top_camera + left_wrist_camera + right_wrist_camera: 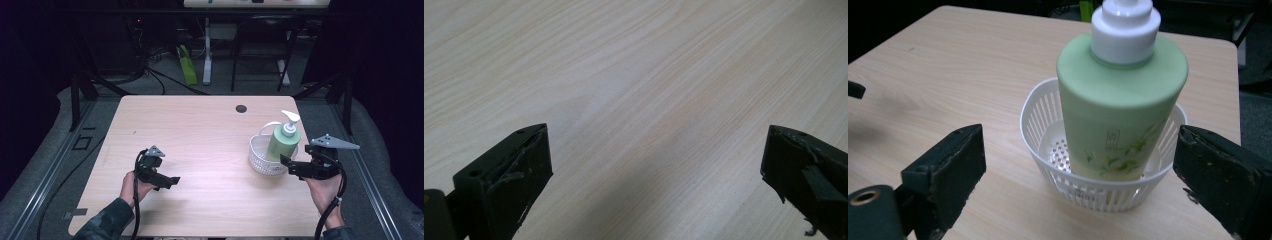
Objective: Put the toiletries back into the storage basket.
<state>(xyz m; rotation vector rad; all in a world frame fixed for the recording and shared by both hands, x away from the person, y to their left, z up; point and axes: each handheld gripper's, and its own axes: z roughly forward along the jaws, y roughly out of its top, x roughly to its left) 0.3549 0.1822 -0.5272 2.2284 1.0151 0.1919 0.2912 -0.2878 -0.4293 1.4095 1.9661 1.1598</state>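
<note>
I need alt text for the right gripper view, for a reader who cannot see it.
A green pump bottle with a white pump top stands inside a small white slotted basket on a light wooden table. The right gripper has its two black jaws wide open in the foreground, either side of the basket, touching neither.

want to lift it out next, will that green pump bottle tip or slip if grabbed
The bottle is tall and stands in a shallow basket, so a push high up would probably tip it, perhaps dragging the light basket along. Its smooth rounded body looks slippery; gripping mid-body seems safer. The narrow pump neck looks like the weakest place to hold.
</note>
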